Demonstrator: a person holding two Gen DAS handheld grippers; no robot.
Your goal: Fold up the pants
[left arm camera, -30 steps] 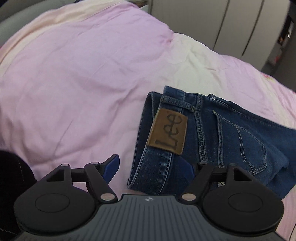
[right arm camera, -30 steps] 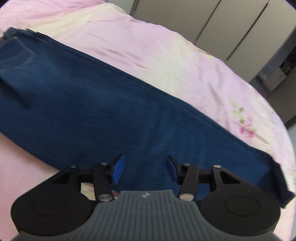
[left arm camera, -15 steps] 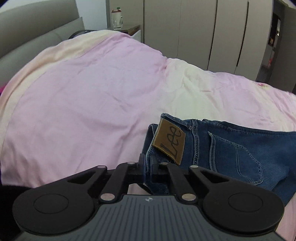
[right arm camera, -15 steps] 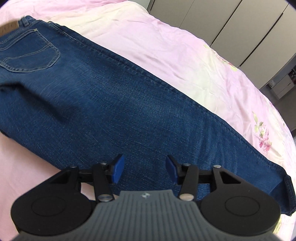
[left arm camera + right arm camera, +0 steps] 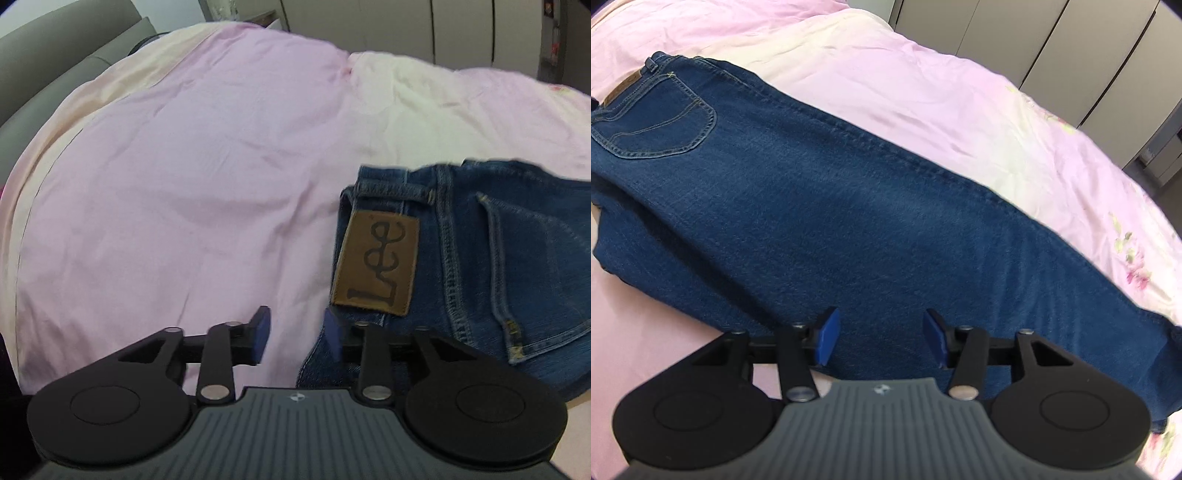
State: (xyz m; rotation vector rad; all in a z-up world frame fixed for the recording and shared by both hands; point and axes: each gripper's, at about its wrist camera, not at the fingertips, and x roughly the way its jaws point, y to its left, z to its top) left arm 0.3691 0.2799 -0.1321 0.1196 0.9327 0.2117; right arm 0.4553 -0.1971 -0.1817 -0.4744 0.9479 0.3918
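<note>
We see the pants (image 5: 849,206), blue jeans folded lengthwise with one leg over the other, lying on the bed (image 5: 177,177) across its pink quilt. In the right wrist view they run from the waistband at the upper left of the frame to the hem at the lower right edge, with a back pocket (image 5: 653,125) at the upper left. Their far long edge lies straight against bare quilt, which fills the upper right of that frame up to the cupboard doors (image 5: 1071,55).

The right tool (image 5: 881,341) hovers over the near long edge of the leg at the bottom centre, its blue pads spread apart with nothing between them.

In the left wrist view the waistband end sits at the right of the frame, the brown leather patch (image 5: 376,262) facing up. The left tool (image 5: 295,334) is spread as well, holding nothing; its right pad sits at the waistband's corner edge, its left pad over bare quilt. A wide stretch of bare quilt fills the left and upper parts of that frame, up to the grey headboard (image 5: 55,66)
</note>
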